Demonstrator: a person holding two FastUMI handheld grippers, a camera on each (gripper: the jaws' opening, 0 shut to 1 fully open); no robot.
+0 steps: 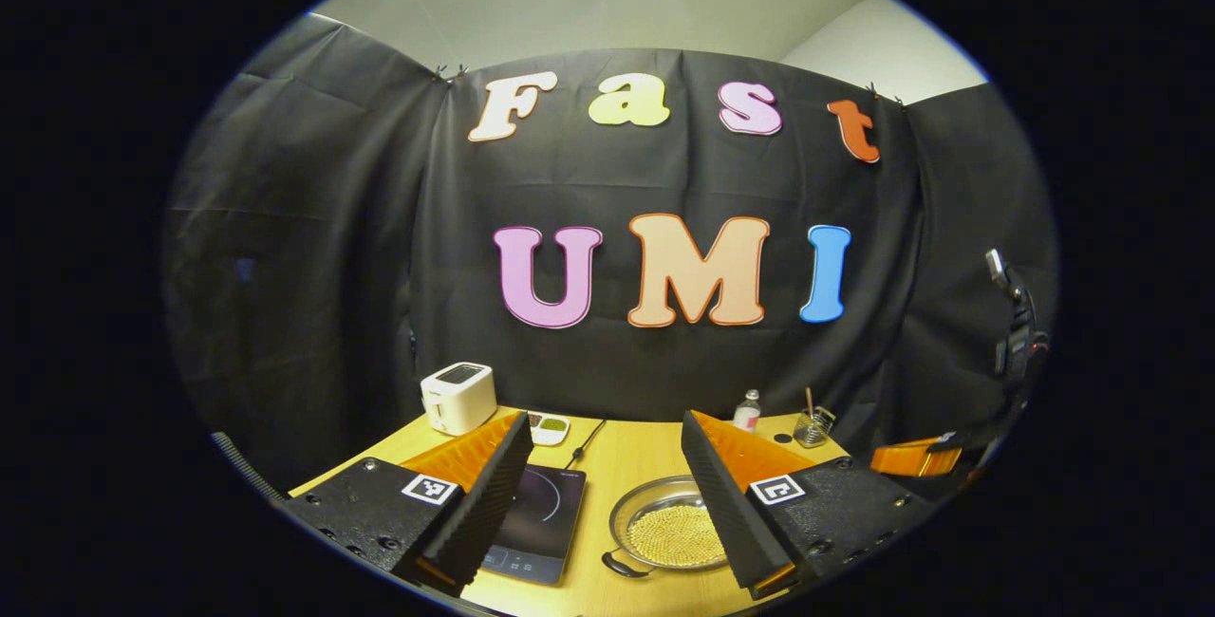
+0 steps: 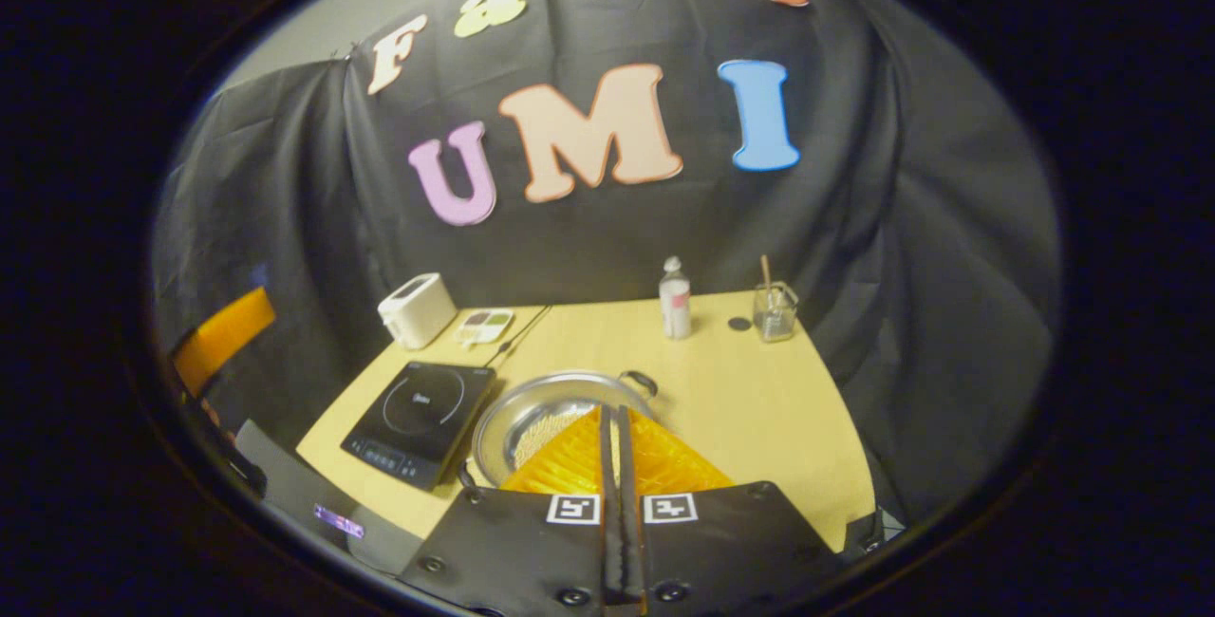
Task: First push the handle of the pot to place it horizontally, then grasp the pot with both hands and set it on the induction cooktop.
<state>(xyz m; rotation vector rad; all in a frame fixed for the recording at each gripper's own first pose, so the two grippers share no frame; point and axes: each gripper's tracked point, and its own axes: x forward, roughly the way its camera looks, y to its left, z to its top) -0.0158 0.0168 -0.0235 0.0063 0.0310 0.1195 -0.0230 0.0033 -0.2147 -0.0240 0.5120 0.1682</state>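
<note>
A shallow steel pot [image 2: 551, 413] with 2 dark loop handles sits upright on the wooden table, just right of the cooktop [image 2: 418, 420], apart from it. Small yellowish beads cover its bottom. The cooktop is a flat black slab, controls along its near edge

Left gripper view is looking level across the table [image 1: 626, 465] toward the booth's back wall; right gripper view is looking down from higher up. Both are taking in the induction cooktop [image 1: 536, 522] [image 2: 418, 422], pot [image 1: 669, 527] [image 2: 541, 413] and toaster [image 1: 458, 397] [image 2: 416, 309].
</note>
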